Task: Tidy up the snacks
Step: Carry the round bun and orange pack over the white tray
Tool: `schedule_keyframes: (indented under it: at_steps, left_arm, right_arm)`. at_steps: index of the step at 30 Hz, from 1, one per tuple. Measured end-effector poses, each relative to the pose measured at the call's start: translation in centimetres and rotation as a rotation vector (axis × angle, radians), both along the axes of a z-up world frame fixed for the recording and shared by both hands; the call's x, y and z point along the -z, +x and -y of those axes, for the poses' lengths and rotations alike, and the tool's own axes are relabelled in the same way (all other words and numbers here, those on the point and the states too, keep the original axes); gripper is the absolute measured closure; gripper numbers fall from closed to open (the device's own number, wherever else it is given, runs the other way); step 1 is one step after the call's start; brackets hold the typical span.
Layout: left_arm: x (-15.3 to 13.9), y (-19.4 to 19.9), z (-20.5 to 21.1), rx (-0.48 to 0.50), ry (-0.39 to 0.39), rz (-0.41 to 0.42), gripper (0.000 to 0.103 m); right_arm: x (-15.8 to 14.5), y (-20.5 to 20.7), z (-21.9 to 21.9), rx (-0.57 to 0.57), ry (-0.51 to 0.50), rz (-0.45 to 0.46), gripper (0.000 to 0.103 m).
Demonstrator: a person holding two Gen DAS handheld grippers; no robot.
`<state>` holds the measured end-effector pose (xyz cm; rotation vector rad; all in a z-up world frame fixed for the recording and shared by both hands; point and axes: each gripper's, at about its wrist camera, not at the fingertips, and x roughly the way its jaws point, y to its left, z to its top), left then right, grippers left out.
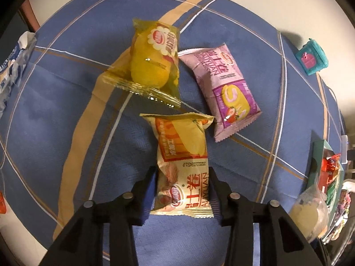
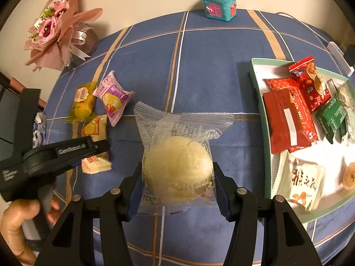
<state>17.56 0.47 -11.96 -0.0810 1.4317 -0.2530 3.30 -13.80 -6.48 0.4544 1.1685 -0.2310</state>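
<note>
My left gripper [image 1: 182, 180] is shut on a cream and orange snack pack [image 1: 183, 161], holding its near end; it also shows in the right wrist view [image 2: 95, 141]. Beyond it lie a yellow cake pack [image 1: 153, 64] and a pink strawberry pack [image 1: 224, 84] on the blue cloth. My right gripper [image 2: 177, 177] is shut on a clear-wrapped round bun [image 2: 177, 168] and holds it above the cloth. A green-rimmed tray [image 2: 257, 84] with several red, green and white snack packs sits to the right of it.
A teal toy house [image 2: 218, 4] stands at the far table edge. A pink bouquet [image 2: 55, 28] lies at the back left. A blue and white wrapper [image 1: 11, 71] sits at the left edge. The blue checked tablecloth [image 2: 199, 66] covers the table.
</note>
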Motion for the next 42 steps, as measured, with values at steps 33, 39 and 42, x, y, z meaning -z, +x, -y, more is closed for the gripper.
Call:
schedule_keyframes:
  at_steps: [33, 39, 42]
  left_arm:
    - [-10.6, -3.9, 1.9, -0.011, -0.149, 0.208, 0.064]
    - [-11.3, -5.7, 5.2, 0.045, -0.162, 0.216, 0.064]
    - [-11.7, -6.8, 6.9, 0.08, -0.17, 0.219, 0.064]
  right_arm:
    - [-6.1, -5.1, 7.2, 0.12, 0.022, 0.157, 0.044]
    - [-6.8, -7.3, 11.0, 0.212, 0.022, 0.177, 0.044]
    - [-7.1, -8.8, 13.5, 0.27, 0.032, 0.189, 0.044]
